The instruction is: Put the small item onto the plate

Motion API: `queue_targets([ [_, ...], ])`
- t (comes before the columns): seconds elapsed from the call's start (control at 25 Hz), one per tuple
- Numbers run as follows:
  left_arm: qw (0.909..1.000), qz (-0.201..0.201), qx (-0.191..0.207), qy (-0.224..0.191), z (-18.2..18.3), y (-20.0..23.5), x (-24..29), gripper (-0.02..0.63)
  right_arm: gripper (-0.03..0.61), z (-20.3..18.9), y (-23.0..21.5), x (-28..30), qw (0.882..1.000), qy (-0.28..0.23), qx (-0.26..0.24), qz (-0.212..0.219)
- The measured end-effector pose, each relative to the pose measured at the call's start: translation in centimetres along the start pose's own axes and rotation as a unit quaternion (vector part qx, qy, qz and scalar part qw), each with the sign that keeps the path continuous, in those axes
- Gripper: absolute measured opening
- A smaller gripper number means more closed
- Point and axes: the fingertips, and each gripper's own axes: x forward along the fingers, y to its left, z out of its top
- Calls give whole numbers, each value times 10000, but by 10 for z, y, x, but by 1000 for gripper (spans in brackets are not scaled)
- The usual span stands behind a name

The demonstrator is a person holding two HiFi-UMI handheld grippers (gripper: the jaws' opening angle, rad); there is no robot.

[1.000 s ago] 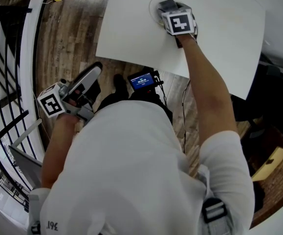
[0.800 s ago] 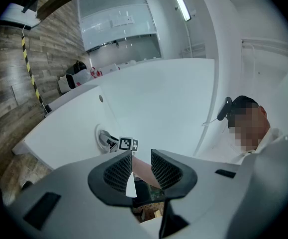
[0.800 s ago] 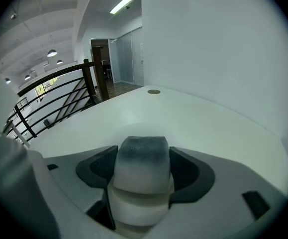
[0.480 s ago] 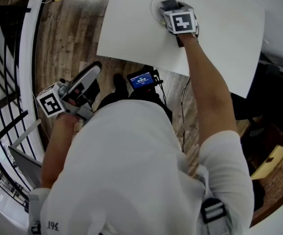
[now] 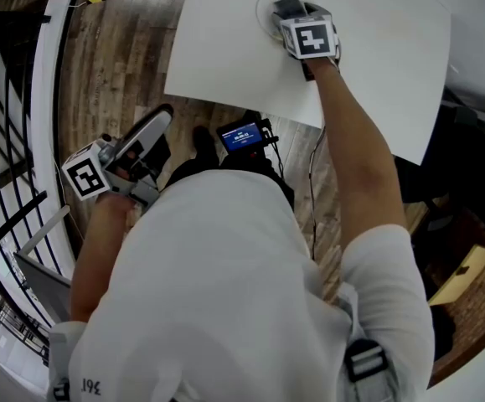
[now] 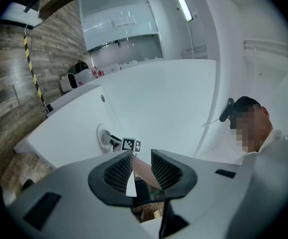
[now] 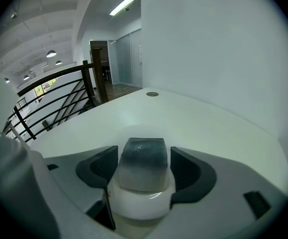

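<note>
1. We wear a white short-sleeved T-shirt (image 5: 225,291) with small dark print near its hem.
2. A grey webbing strap with a buckle (image 5: 366,360) sits at our right shoulder.
3. A small black device with a lit blue screen (image 5: 242,136) trails thin black cables.
4. Our left gripper (image 6: 141,159) and right gripper (image 7: 144,158) are light grey plastic with black jaw pads (image 6: 120,172).
5. Each carries a white cube with black square markers (image 5: 87,177).

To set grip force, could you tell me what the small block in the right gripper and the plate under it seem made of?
Small block: perhaps rubber or soft plastic; matte grey, finely speckled top, paler lower down, rounded edges.
Plate: likely glazed ceramic or glossy plastic; smooth white, with a bright highlight on its rim.
</note>
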Motion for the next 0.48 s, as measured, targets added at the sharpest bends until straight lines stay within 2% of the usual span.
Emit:
queue_targets([
  [0.48,9999,-149,-25,53,-1,-3,2,104,314,3,-3,-22,9995,-183,240,-131],
])
